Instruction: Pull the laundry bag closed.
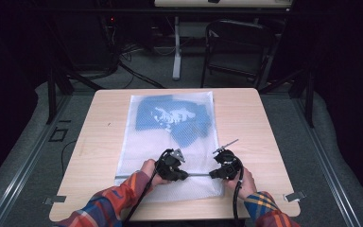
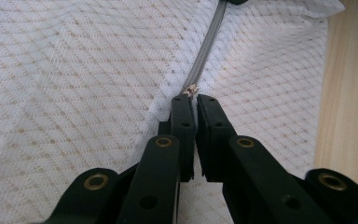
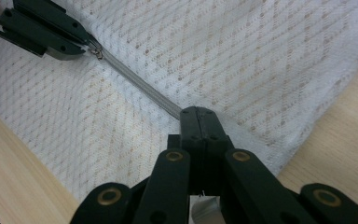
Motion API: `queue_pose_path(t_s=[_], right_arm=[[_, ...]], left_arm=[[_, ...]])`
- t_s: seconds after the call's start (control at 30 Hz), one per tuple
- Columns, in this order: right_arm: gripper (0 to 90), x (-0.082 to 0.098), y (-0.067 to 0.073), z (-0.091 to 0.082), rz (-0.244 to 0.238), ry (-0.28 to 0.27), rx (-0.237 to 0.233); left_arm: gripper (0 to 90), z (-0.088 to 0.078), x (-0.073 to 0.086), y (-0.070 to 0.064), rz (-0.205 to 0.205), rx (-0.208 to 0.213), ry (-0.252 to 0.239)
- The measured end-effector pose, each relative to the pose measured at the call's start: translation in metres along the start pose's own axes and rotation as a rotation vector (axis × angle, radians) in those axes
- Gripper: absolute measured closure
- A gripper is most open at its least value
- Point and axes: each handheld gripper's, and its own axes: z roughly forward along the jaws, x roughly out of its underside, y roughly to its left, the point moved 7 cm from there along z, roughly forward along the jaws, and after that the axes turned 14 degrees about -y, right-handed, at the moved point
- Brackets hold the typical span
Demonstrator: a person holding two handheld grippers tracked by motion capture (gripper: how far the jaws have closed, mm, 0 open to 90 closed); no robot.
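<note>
A white mesh laundry bag (image 1: 144, 142) lies flat on the wooden table (image 1: 99, 142), with a blue printed garment (image 1: 175, 118) inside its far half. A grey zipper (image 1: 198, 175) runs across the bag's near end. My left gripper (image 1: 185, 176) is shut on the small metal zipper pull (image 2: 192, 89), its jaws (image 2: 192, 100) pinched together at the zipper line. My right gripper (image 1: 212, 174) faces it from the right, shut on the zipper tape (image 3: 140, 84) with jaws (image 3: 198, 113) pressed tight. In the right gripper view the left gripper (image 3: 81, 46) sits at the top left, at the pull (image 3: 98, 53).
Bare wood shows left, right and in front of the bag, and the table's near edge is close behind both hands. A dark folding chair (image 1: 236, 47) and a white desk leg (image 1: 176, 52) stand on the floor beyond the table.
</note>
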Motion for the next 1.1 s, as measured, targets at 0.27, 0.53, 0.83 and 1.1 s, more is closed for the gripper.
queue_pose_path(t_s=[0.27,0.53,0.83,1.1], right_arm=[[90.0,-0.003,0.003,-0.001,-0.012,-0.004,0.01],[90.0,-0.018,0.023,0.001,-0.036,-0.031,-0.043],[90.0,-0.029,0.041,0.027,-0.02,-0.014,-0.094],[90.0,-0.025,0.04,0.037,-0.001,0.007,-0.091]], left_arm=[[86.6,0.0,0.0,0.001,-0.004,0.006,0.0],[86.5,0.001,0.0,0.001,0.002,0.012,0.0],[86.5,0.001,0.0,0.001,0.004,0.011,-0.002],[86.6,0.001,-0.001,0.0,0.016,0.001,0.001]])
